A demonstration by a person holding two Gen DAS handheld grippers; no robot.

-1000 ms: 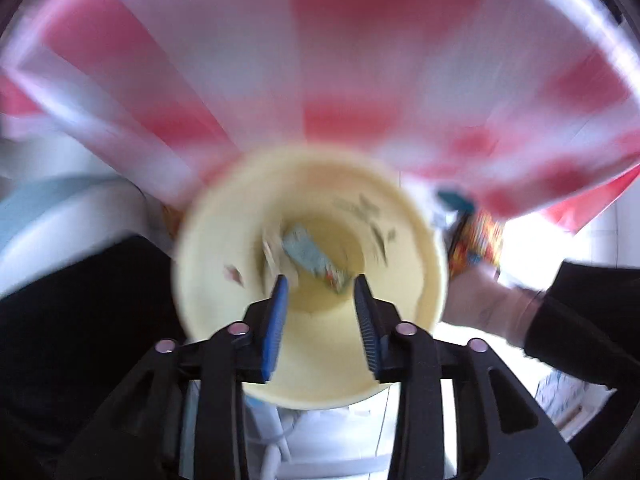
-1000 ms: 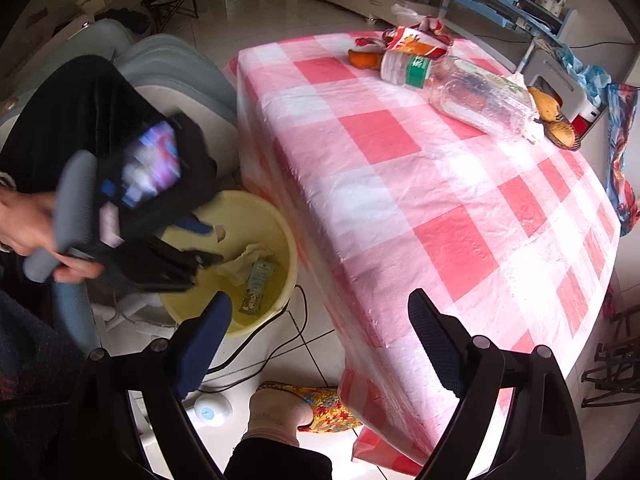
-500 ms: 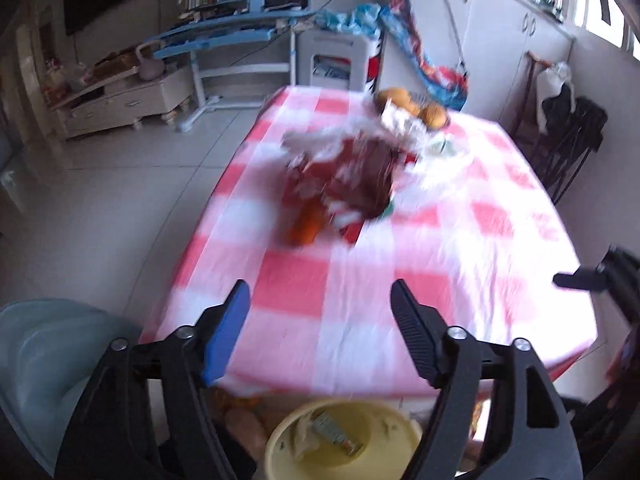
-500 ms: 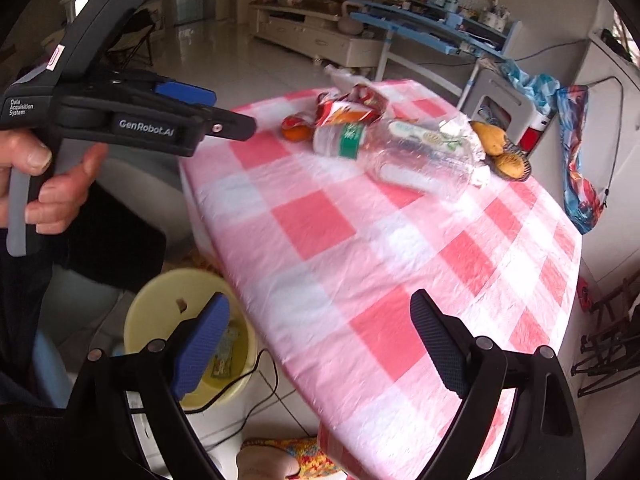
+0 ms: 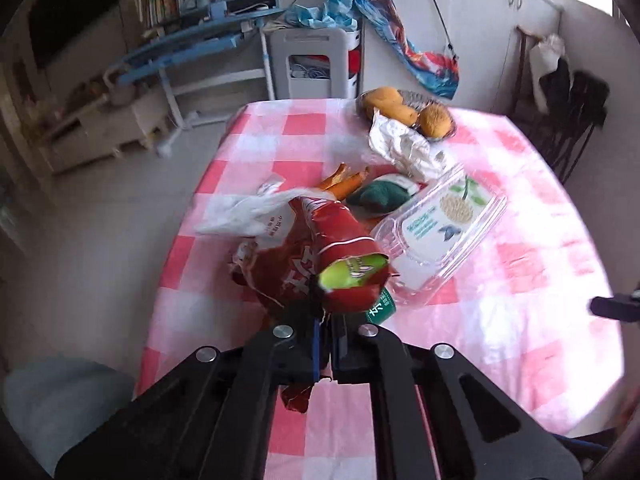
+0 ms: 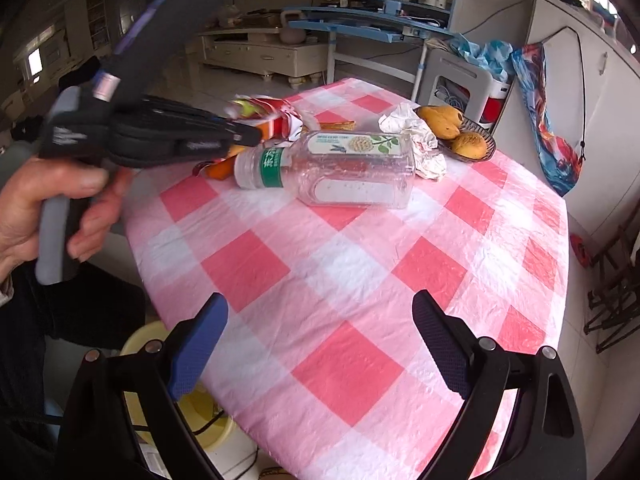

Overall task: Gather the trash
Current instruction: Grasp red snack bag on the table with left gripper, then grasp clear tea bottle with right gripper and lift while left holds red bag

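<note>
The left gripper [image 5: 325, 344] has its jaws clamped on a red snack bag [image 5: 320, 264] at the counter's [image 6: 352, 280] far left, while the right gripper [image 6: 320, 352] hovers with jaws wide apart and empty. A clear plastic bottle [image 6: 340, 168] with a green neck label lies beside crumpled paper [image 6: 416, 140] and a basket [image 6: 480, 152] of yellow fruit [image 6: 440, 120]; its print is unreadable. A yellow bin [image 6: 140, 344] stands on the floor at the near left.

checked table [image 6: 344, 264] under bottle [image 6: 340, 168], wrappers [image 5: 404, 148]
</note>
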